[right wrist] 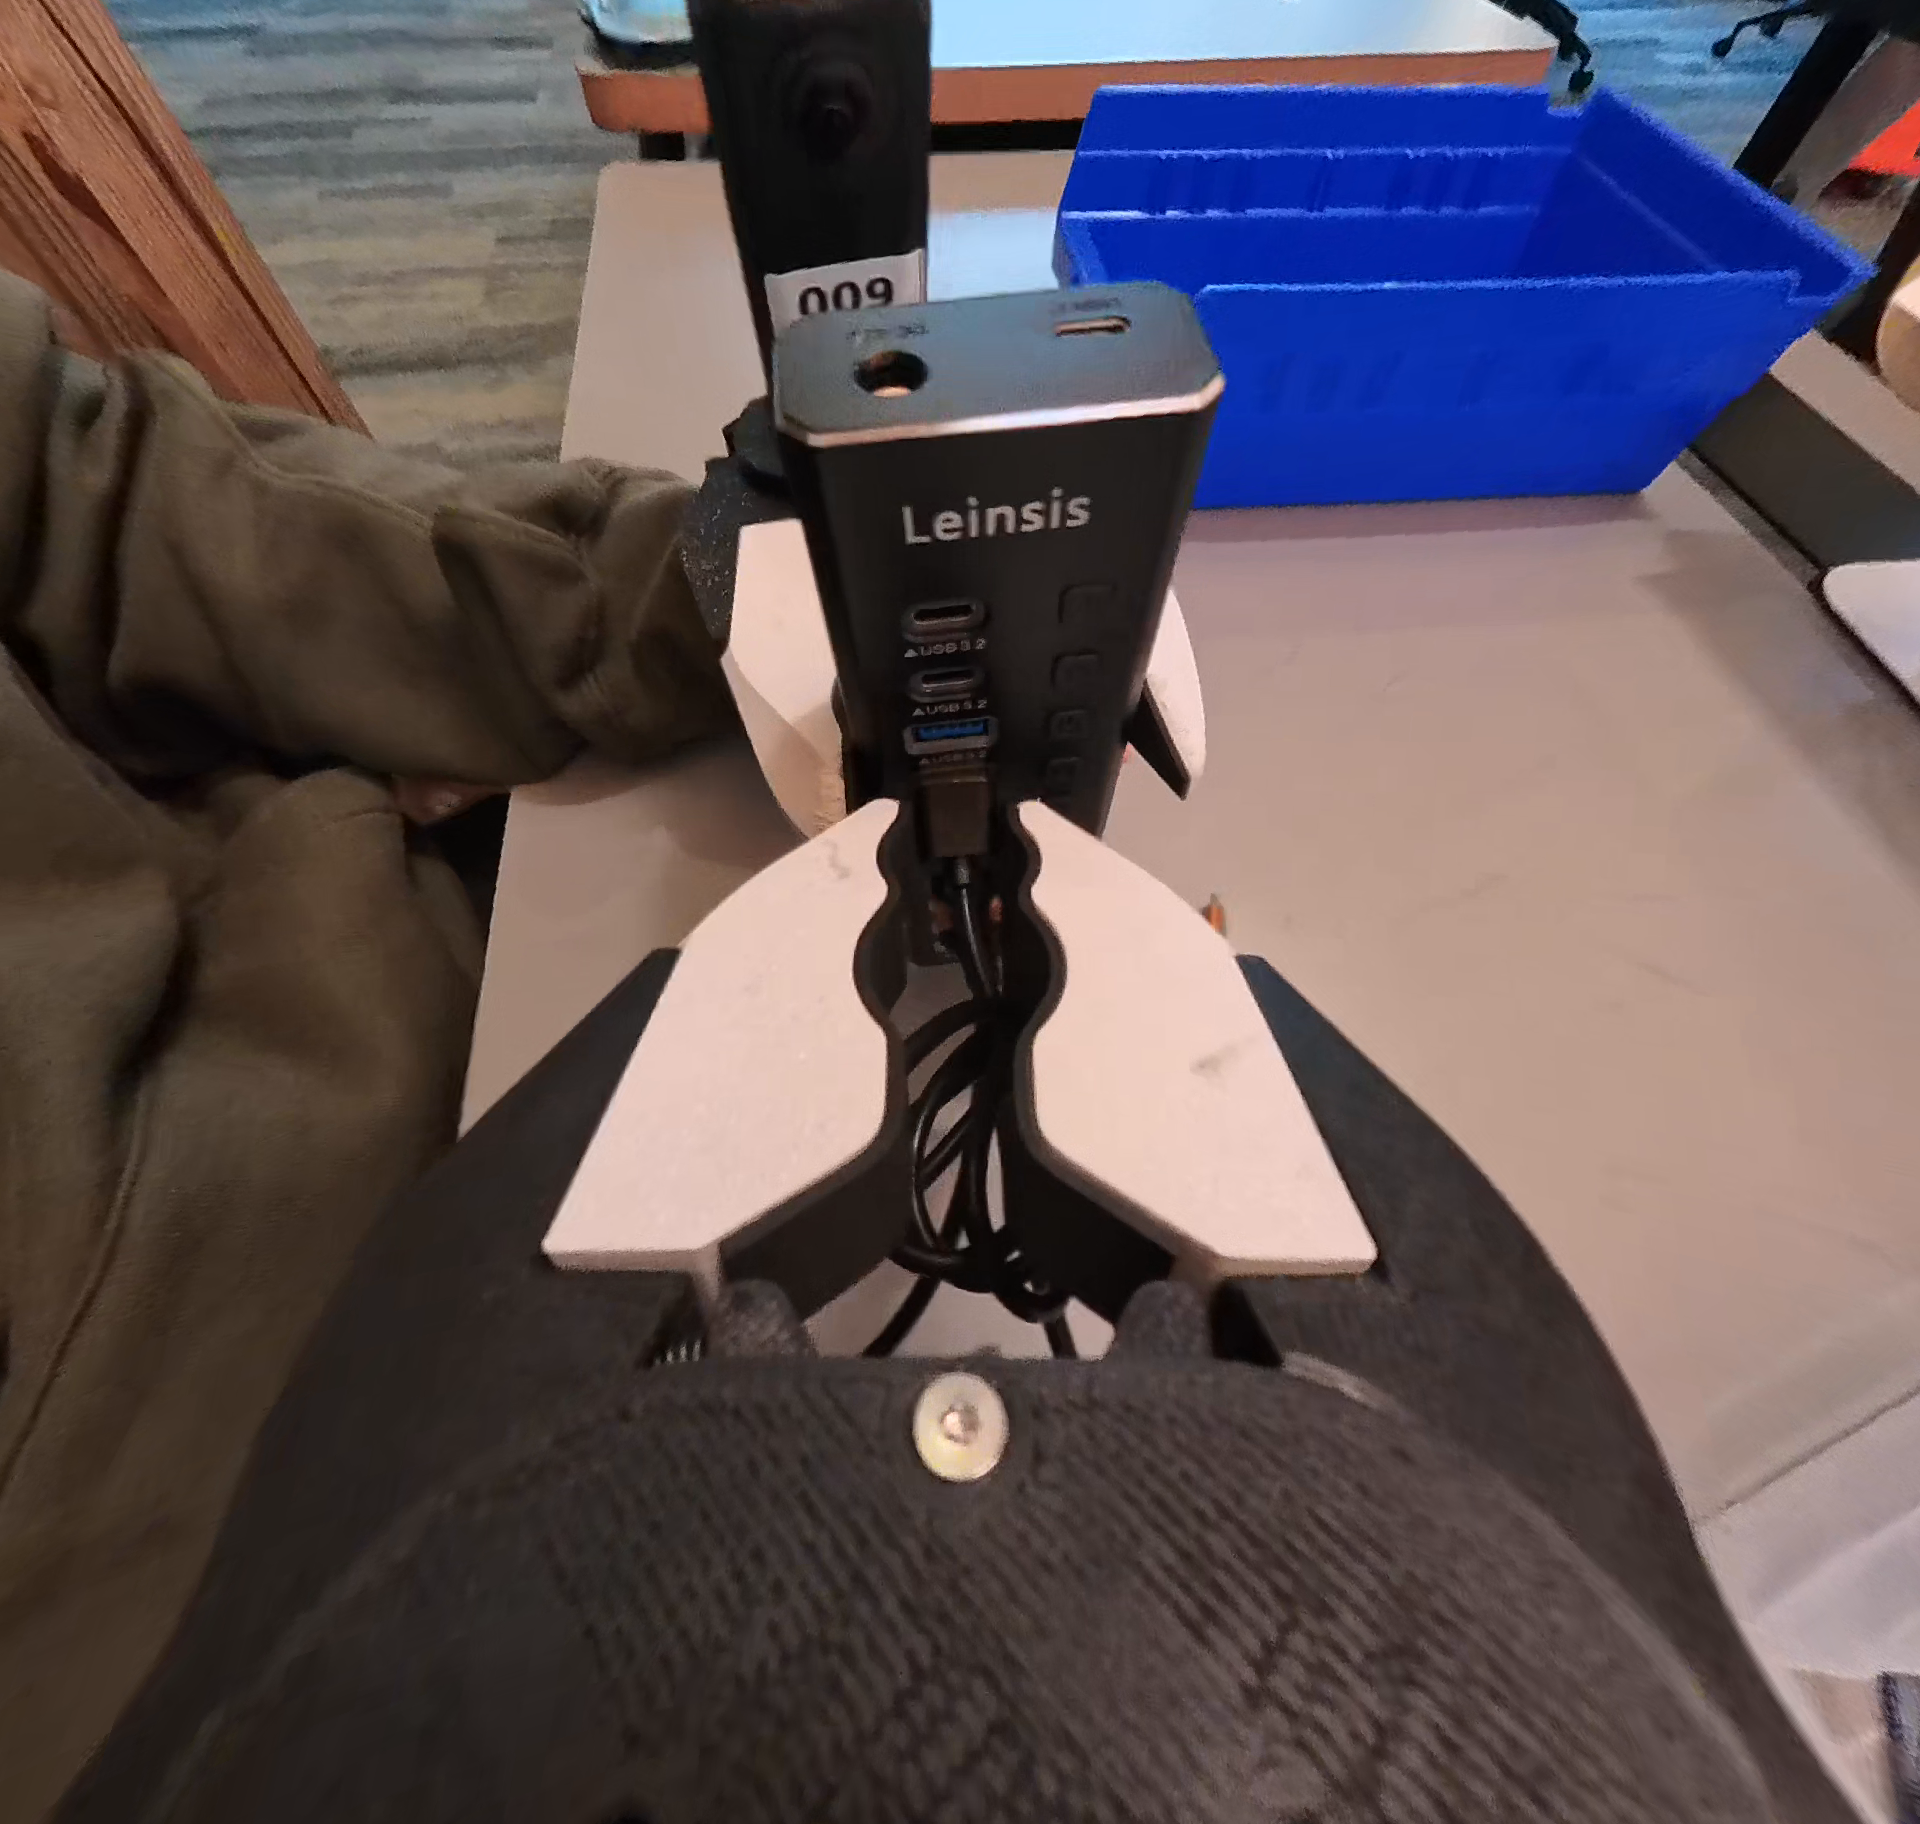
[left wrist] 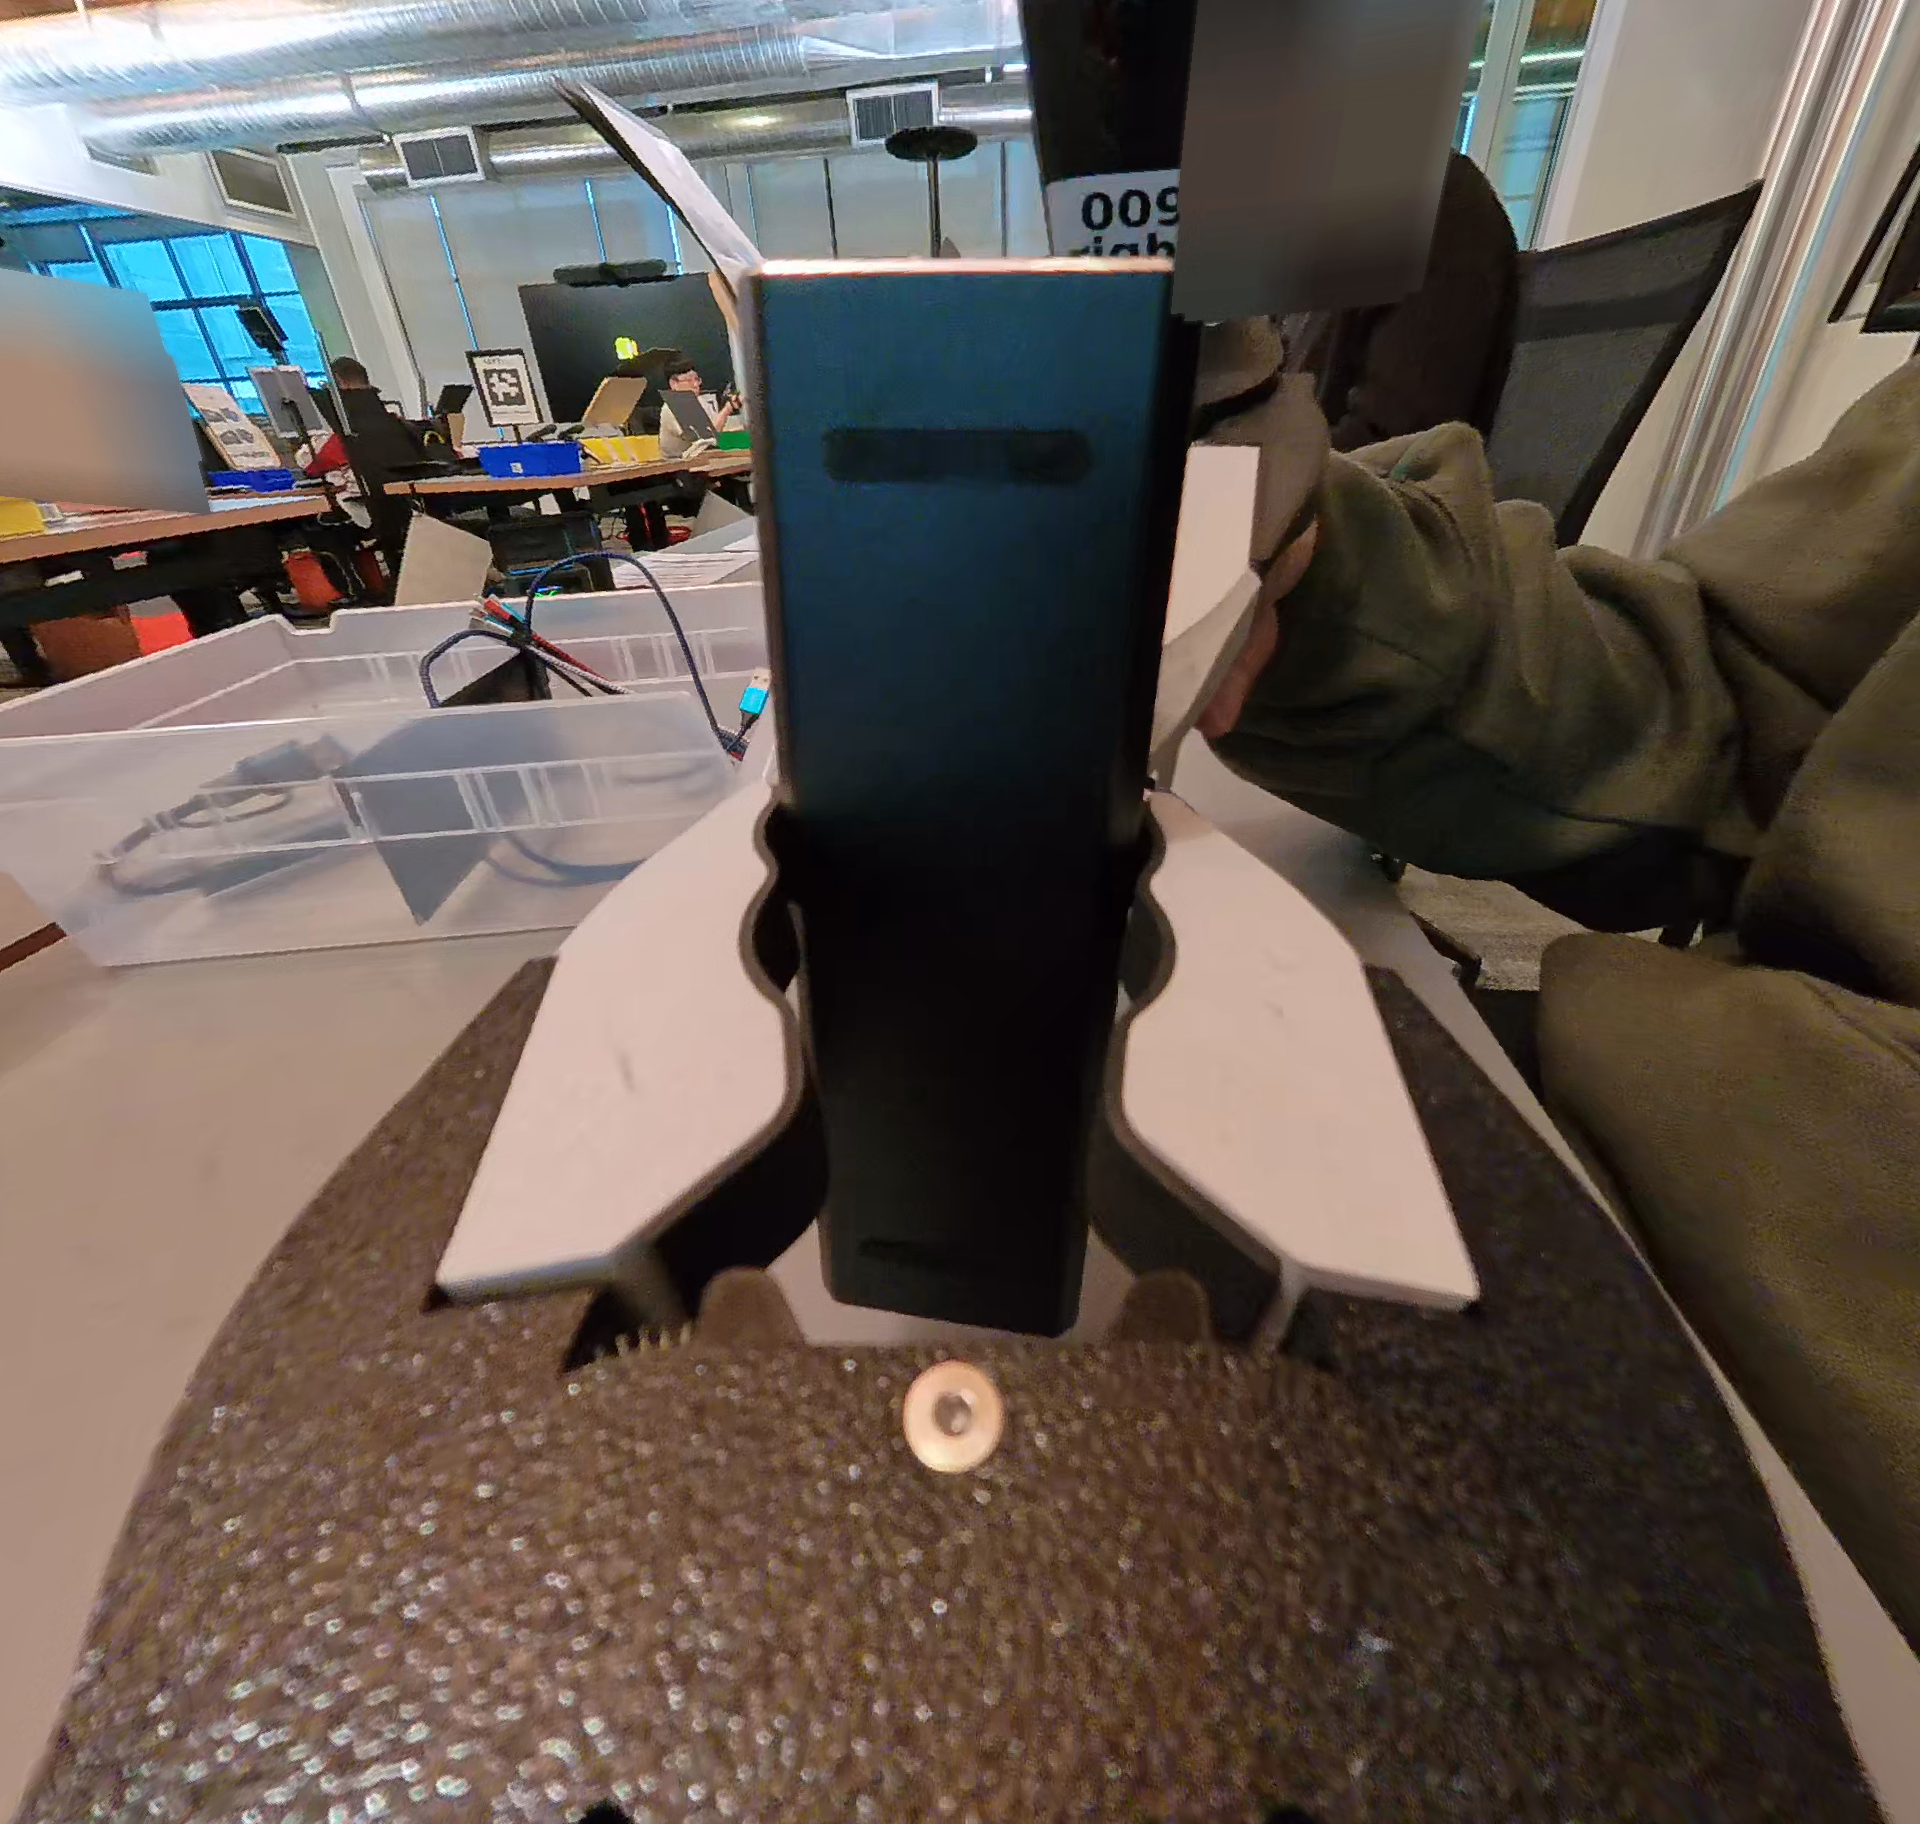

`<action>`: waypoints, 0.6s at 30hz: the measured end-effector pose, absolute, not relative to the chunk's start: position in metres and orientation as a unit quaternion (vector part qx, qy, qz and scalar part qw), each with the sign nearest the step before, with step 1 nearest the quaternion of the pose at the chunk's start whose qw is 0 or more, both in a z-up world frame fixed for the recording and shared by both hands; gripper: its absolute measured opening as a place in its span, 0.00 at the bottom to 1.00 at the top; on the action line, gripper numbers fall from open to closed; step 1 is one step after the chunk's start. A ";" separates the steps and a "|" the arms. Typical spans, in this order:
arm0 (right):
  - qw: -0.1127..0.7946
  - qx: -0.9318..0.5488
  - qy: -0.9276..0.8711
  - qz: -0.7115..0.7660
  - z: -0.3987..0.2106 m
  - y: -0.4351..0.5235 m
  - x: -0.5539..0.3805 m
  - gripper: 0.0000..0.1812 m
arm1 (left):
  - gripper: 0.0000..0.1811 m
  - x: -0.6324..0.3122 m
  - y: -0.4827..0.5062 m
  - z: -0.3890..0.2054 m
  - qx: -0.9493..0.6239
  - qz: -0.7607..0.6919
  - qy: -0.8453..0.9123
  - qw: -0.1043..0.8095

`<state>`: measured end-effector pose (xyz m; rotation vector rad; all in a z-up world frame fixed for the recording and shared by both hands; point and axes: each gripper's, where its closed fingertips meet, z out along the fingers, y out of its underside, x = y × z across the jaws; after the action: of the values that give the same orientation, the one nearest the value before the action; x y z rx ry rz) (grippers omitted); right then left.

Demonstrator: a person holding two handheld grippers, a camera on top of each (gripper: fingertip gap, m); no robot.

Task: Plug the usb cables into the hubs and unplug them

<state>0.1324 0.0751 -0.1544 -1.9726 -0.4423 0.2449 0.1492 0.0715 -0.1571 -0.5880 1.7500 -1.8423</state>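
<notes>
The left gripper [left wrist: 961, 839], with white fingers on a black textured body, is clamped on the lower sides of a tall dark rectangular metal USB hub [left wrist: 961, 735], holding it upright above the pale grey table [left wrist: 208, 1099]. In the right wrist view the hub's port face [right wrist: 997, 569] shows, with the right gripper [right wrist: 961, 818] pinching a black USB plug [right wrist: 954, 813] at the hub's lower ports; whether the plug is fully seated cannot be told. Its thin black cable [right wrist: 961, 1130] loops back between the white fingers. A clear plastic bin [left wrist: 343, 798] holds more braided cables [left wrist: 582, 652], and a blue plastic bin [right wrist: 1455, 299] stands behind the hub.
</notes>
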 end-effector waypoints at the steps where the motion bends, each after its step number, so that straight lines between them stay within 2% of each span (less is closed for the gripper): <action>1: 0.524 -0.824 -0.196 0.088 -0.153 0.074 0.132 0.08 | 0.33 0.149 0.070 -0.156 -0.216 -0.683 0.646 0.262; 3: 0.519 -0.826 -0.208 0.062 -0.151 0.073 0.132 0.08 | 0.33 0.149 0.069 -0.153 -0.214 -0.684 0.645 0.265; 6: 0.468 -0.852 -0.227 0.057 -0.162 0.061 0.136 0.08 | 0.33 0.146 0.067 -0.157 -0.206 -0.674 0.658 0.267; 8: 0.449 -0.869 -0.206 -0.037 -0.162 0.049 0.174 0.08 | 0.33 0.148 0.086 -0.150 -0.233 -0.696 0.621 0.273; 13: 0.648 -0.754 -0.062 -0.093 -0.067 0.009 0.247 0.08 | 0.33 0.137 0.106 -0.119 -0.224 -0.668 0.626 0.333; 15: 0.657 -0.735 -0.058 -0.156 -0.054 -0.012 0.268 0.08 | 0.33 0.134 0.109 -0.109 -0.218 -0.658 0.629 0.352; 18: 0.603 -0.762 -0.037 -0.234 -0.069 -0.028 0.310 0.08 | 0.33 0.130 0.115 -0.099 -0.215 -0.668 0.617 0.356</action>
<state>0.3103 -0.0280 -0.0690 -1.7642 -0.0863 -0.5430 0.1297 0.1149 -0.0994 -0.5550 1.5943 -1.7247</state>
